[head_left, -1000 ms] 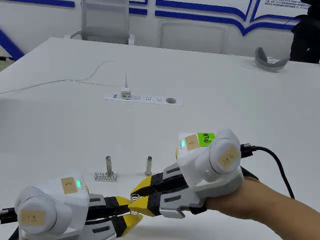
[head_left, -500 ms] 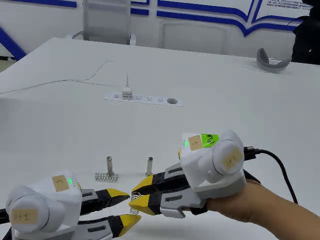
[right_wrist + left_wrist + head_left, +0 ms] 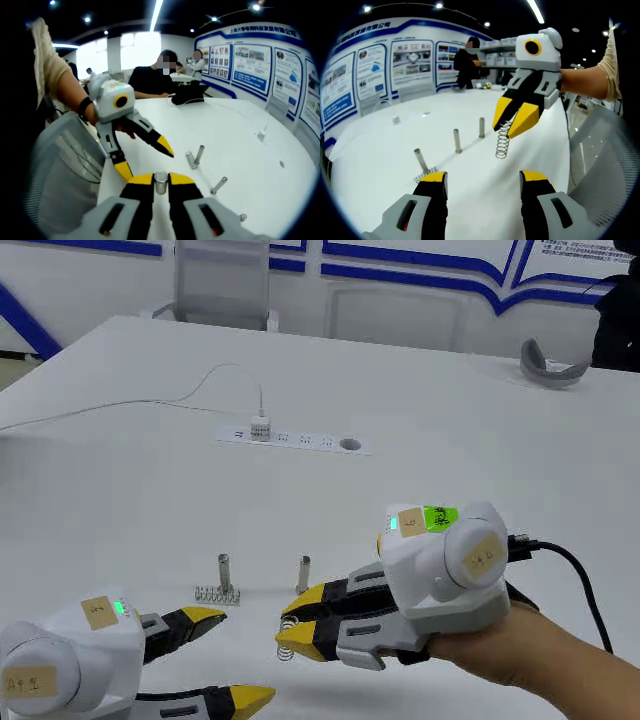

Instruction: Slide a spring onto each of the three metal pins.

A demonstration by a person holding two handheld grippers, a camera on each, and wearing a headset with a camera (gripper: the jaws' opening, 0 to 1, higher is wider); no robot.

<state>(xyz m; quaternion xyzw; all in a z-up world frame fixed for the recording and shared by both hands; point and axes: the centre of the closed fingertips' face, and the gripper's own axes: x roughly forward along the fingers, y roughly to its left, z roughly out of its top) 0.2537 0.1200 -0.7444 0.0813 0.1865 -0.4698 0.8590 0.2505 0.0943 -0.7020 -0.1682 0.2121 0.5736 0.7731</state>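
My right gripper [image 3: 290,628] is shut on one end of a small metal spring [image 3: 287,642], held just above the white table [image 3: 120,500]; the same spring [image 3: 160,182] sits between its yellow jaws. My left gripper [image 3: 238,656] is open at the lower left, apart from the spring, nothing between its jaws. Two bare pins [image 3: 224,570] [image 3: 303,573] stand upright beyond the grippers. A loose spring [image 3: 214,594] lies at the foot of the left pin. In the left gripper view three pins stand in a row; the farthest pin [image 3: 481,127] carries a spring.
A white power strip [image 3: 290,438] with a plugged-in cable [image 3: 150,400] lies mid-table. A grey curved object [image 3: 550,362] rests at the far right corner. A chair [image 3: 222,280] stands behind the table. Seated people [image 3: 162,75] are beyond the table's end.
The left gripper has opened, let go of the spring and drawn back to the left. The right gripper keeps hold of the spring and has shifted slightly right.
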